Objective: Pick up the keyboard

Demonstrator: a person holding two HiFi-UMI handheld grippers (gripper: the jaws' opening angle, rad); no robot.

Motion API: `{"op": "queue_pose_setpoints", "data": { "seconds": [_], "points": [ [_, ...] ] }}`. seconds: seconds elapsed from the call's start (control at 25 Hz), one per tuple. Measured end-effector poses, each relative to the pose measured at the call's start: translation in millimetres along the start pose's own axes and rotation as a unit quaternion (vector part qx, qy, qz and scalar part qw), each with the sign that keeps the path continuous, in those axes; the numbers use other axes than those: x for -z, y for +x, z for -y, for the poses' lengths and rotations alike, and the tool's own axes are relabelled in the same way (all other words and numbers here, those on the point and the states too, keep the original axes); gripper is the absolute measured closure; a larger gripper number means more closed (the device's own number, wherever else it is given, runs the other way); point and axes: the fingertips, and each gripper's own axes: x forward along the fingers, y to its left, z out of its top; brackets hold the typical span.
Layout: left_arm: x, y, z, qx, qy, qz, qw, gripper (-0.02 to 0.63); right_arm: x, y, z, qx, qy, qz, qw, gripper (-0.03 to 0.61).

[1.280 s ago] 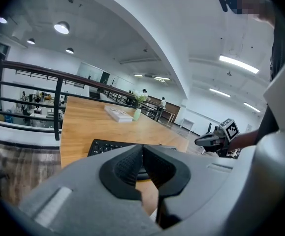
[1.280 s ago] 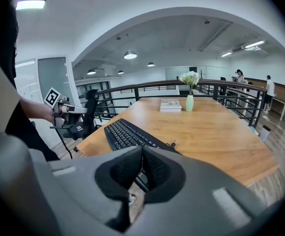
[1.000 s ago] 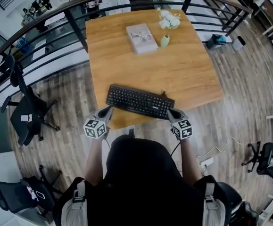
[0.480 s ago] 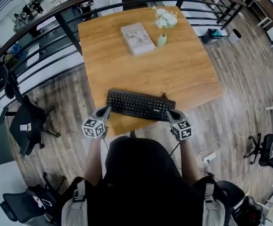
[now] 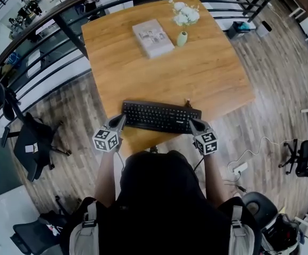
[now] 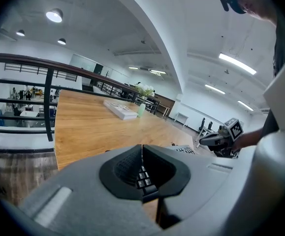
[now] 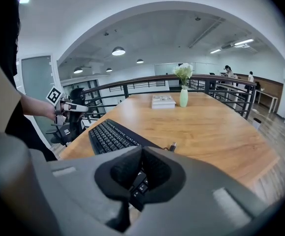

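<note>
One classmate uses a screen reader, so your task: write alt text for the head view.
Seen from above, a person holds the left gripper and right gripper, jaws shut, at either end of a black keyboard near the front edge of a wooden table. A book and green vase sit farther back.

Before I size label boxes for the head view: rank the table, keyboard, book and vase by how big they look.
1. table
2. keyboard
3. book, which lies farther from the camera, so its true rank against the keyboard is unsure
4. vase

no readable text, book cover print too small
</note>
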Motion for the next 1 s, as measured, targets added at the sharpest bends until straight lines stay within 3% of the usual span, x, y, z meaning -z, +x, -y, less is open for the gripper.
{"op": "queue_pose_setpoints", "data": {
  "seconds": [0.28, 0.6, 1.0],
  "points": [
    [1, 6, -8, 0.005, -0.005, -0.006, 1.0000, 0.598, 11, 6, 3, 0.001, 0.007, -0.007, 1.000, 0.574],
    [-2, 5, -24, 0.006, -0.010, -0.006, 0.9999, 0.597, -20, 10, 10, 0.022, 0.000, 0.012, 1.000, 0.574],
    [-1, 11, -30, 0.005, -0.007, -0.018, 0.9998, 0.597, 4, 11, 12, 0.020, 0.020, -0.013, 1.000, 0.574]
  ]
}}
